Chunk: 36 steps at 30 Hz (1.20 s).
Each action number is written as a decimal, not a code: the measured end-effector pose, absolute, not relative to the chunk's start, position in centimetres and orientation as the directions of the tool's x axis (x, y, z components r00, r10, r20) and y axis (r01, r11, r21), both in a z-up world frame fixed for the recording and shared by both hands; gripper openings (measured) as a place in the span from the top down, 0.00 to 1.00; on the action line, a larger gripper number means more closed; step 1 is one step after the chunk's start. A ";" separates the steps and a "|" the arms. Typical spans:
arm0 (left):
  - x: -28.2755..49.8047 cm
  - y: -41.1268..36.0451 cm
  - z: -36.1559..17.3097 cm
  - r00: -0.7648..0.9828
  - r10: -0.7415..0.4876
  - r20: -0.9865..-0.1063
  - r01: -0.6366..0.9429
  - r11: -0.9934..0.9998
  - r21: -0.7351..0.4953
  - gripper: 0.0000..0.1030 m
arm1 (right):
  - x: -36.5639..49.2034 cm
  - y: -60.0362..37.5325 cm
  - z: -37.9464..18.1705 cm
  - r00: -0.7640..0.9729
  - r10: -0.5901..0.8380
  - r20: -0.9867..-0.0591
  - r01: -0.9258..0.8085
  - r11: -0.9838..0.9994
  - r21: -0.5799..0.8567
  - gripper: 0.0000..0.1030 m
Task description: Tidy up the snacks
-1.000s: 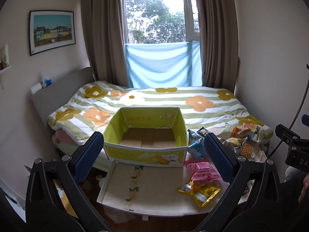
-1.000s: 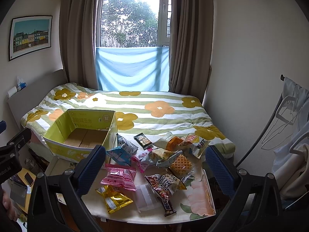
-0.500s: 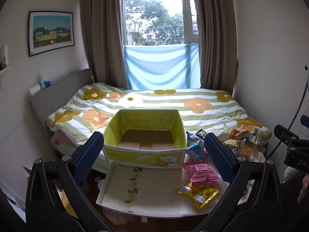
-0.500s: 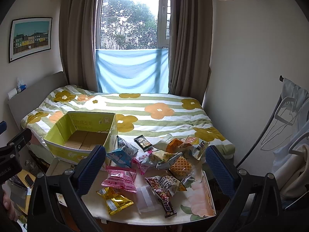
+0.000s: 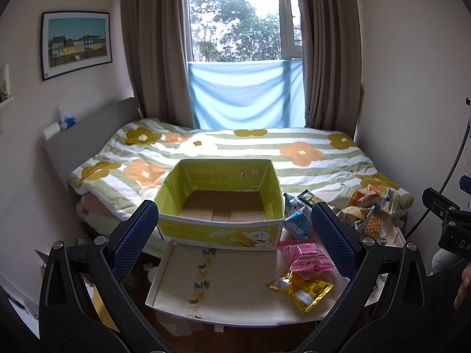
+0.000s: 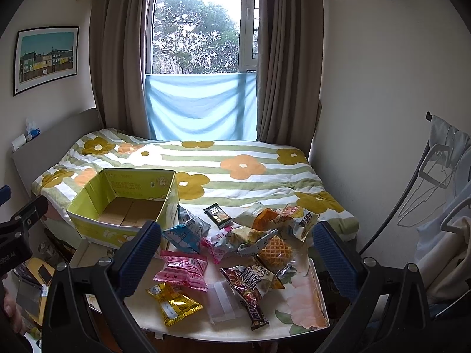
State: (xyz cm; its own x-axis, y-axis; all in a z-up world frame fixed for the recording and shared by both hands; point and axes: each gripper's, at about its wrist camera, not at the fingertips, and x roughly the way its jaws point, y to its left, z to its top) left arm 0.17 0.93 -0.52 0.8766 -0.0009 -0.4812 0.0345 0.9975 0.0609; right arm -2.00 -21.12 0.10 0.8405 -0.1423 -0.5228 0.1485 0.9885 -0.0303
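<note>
bedroom daylight fell on a small bench (image 6: 306, 303) drawn up against the bed (image 6: 235, 182), with an empty yellow box (image 5: 219, 206) at its left end and loose snacks (image 6: 235, 247) heaped over its middle and right. both grippers hung back above the near edge, each with fingers spread wide and holding nothing.

the likeliest trouble was the pile itself: packets overlapped, so a closing pinch on one could have dragged or flipped its neighbour, and those near the front edge, the gold packet (image 6: 175, 303) and the clear wrapper (image 6: 222, 301), could have slid off to the floor. crinkly film might also have slipped out of a shallow pinch. the box looked light and partly propped on the bed, so a knock from the left gripper (image 5: 232, 238) could have shoved or tipped it.

for the right gripper (image 6: 235, 253), the pink packet (image 6: 182, 272) lay just inside its left finger (image 6: 141, 253), with the waffle pack (image 6: 275, 248) and the dark bar (image 6: 250, 292) between the two fingers, all below and ahead of the tips, none touched. in the left view the box sat centred between the fingers, farther off.
</note>
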 end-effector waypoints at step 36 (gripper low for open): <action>9.2 -8.9 -25.5 0.378 -0.055 -0.924 -0.134 0.985 -0.113 0.00 | 7.5 -33.7 -23.5 0.437 0.310 -0.845 0.221 0.873 0.435 0.00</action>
State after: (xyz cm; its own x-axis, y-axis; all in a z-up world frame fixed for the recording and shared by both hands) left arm 9.17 -8.88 -25.48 0.3776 -0.0547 -0.9244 -0.1340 0.9845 -0.1130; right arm 7.45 -33.72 -23.50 0.4369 0.3097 -0.8445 0.2214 0.8730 0.4346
